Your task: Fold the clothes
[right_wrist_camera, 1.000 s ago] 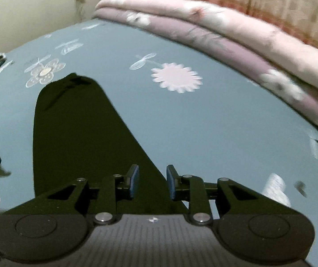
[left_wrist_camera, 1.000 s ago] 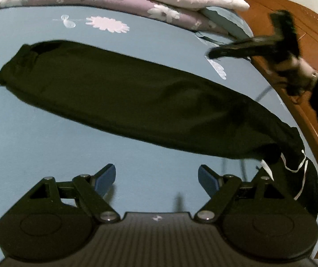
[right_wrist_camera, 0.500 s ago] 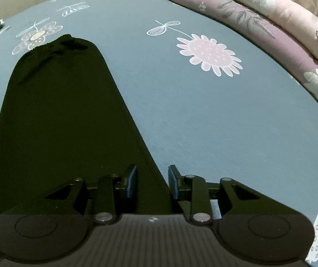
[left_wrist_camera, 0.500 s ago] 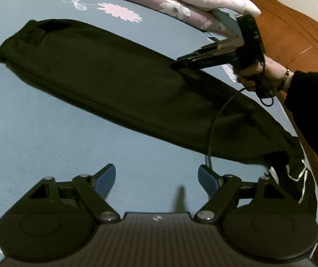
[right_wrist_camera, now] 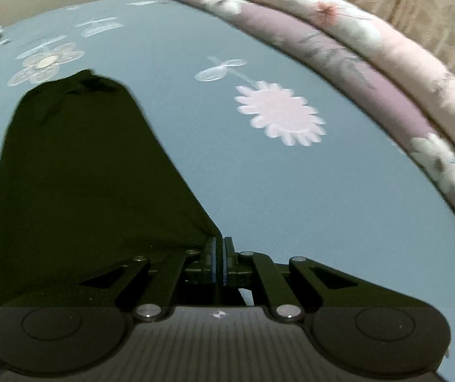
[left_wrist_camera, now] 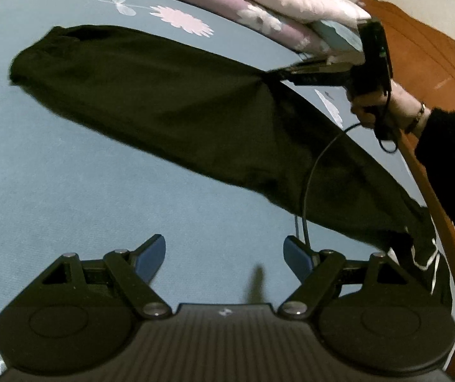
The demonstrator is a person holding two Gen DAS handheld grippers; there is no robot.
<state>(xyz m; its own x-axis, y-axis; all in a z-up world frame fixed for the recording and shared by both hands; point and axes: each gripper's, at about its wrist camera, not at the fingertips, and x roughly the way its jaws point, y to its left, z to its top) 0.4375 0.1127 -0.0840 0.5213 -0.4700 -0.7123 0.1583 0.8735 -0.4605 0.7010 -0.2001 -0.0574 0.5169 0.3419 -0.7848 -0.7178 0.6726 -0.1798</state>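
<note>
While the black trousers (left_wrist_camera: 170, 108) lie stretched lengthwise across the bed (left_wrist_camera: 68, 191), their cuff end points toward the folded quilts (right_wrist_camera: 339, 47) at the far edge, and the waist with its white drawstring (left_wrist_camera: 431, 258) hangs at the near right edge beside the wooden bed frame (left_wrist_camera: 424, 73). Right tongs (right_wrist_camera: 219, 248): jaws just closed, pinching the far edge of the trouser fabric about midway along, cloth between the pads; held by a hand (left_wrist_camera: 370, 108) in a dark sleeve. Left tongs (left_wrist_camera: 224, 251): spread wide, empty, over bare sheet near the trousers' near edge.
</note>
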